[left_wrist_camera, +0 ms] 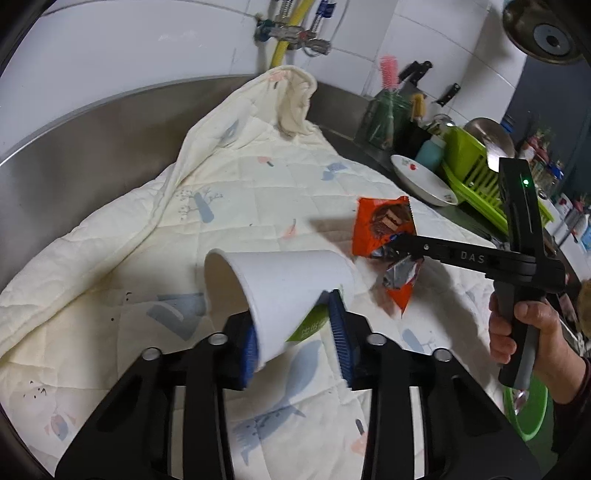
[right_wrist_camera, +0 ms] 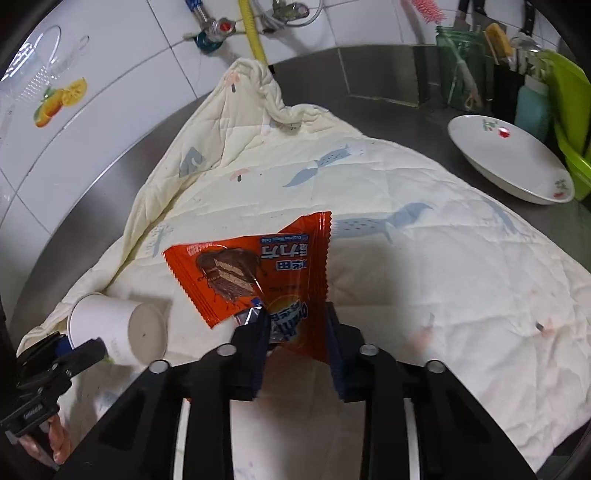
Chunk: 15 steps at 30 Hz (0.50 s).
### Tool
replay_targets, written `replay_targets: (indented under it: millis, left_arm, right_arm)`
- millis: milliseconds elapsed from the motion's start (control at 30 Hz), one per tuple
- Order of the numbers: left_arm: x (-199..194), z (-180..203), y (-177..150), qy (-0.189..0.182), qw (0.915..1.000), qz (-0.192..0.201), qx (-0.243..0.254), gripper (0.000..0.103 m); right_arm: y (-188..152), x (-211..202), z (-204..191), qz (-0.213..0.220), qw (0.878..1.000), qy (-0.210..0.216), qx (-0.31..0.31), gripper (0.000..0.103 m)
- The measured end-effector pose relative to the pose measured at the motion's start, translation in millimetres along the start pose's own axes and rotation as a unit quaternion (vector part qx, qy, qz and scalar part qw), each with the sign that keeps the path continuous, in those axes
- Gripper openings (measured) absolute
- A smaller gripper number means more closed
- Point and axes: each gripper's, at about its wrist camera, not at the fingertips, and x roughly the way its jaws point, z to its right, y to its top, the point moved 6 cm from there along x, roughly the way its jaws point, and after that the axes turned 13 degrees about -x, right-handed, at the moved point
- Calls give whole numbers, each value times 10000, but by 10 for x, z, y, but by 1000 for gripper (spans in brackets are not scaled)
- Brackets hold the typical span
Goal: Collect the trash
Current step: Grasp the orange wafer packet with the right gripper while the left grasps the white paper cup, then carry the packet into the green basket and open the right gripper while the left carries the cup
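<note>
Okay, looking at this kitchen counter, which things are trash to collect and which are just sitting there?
Part of the job:
- white paper cup, pinched by the left gripper
- orange snack wrapper, pinched by the right gripper

Just lying about:
- quilted cloth
- white plate
- green dish rack
- wall pipes

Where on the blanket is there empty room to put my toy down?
Two bare patches on the blanket: the wide stretch between the wrapper and the plate, and the part behind the cup toward the bunched corner. It is crowded around cup and wrapper, and past the plate by the green rack.
</note>
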Motion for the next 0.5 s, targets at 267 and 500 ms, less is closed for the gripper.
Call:
replay_targets:
  millis: [267, 500]
  left_arm:
    - [-136, 193, -182, 47, 9997, 3, 232, 3]
    - [-333, 368, -381, -66, 9998, 38, 206, 1]
  right_arm:
    - [-314, -502, 52, 211, 9998, -13, 27, 25]
    - [-830, -1156, 149, 354, 9992, -150, 61, 25]
